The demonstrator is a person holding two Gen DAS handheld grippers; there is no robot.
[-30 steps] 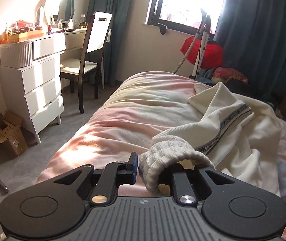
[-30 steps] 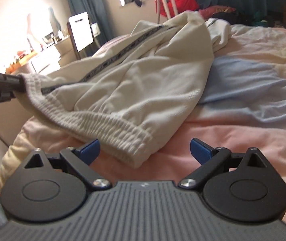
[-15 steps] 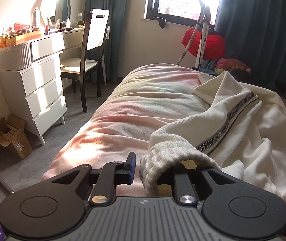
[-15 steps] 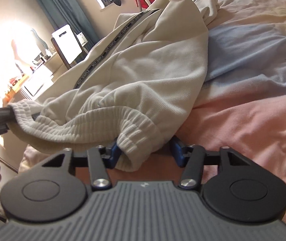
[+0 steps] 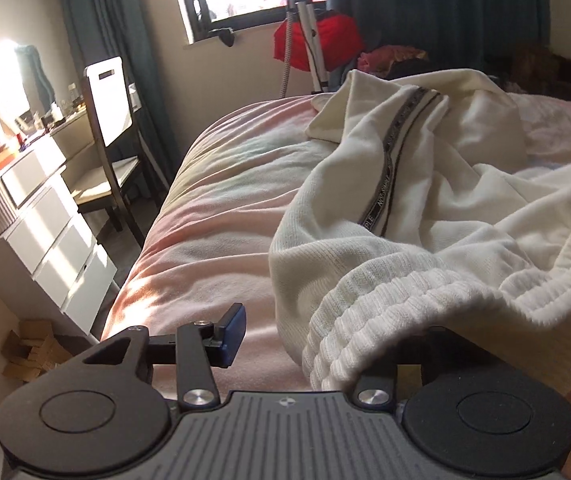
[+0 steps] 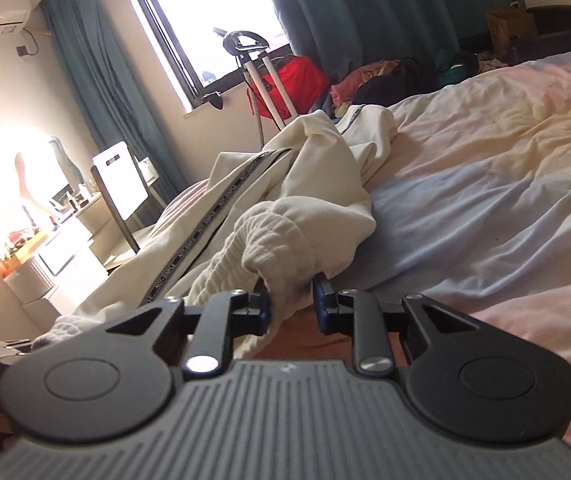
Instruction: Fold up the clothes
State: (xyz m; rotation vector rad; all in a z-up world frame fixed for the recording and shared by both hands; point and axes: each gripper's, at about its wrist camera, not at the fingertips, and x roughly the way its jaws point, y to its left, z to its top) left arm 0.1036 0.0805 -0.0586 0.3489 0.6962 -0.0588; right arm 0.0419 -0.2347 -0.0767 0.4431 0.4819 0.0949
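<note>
Cream sweatpants (image 5: pixel 425 184) with a dark lettered side stripe lie crumpled on the bed; they also show in the right wrist view (image 6: pixel 305 184). My left gripper (image 5: pixel 325 340) is open: its left finger (image 5: pixel 231 330) stands bare, and the ribbed waistband (image 5: pixel 385 320) drapes over the hidden right finger. My right gripper (image 6: pixel 291 306) is shut on a bunched part of the ribbed waistband (image 6: pixel 277 248), lifted a little off the bed.
The bed (image 6: pixel 485 208) has a rumpled pink, blue and yellow cover. At the left stand a white dresser (image 5: pixel 41 232) and a chair (image 5: pixel 113 120). A garment steamer (image 5: pixel 309 40) and red cloth stand by the window. A cardboard box (image 5: pixel 29 352) lies on the floor.
My left gripper has opened, and the waistband now only lies over its right finger. My right gripper has shut on the waistband and lifted it. Both cameras tilted.
</note>
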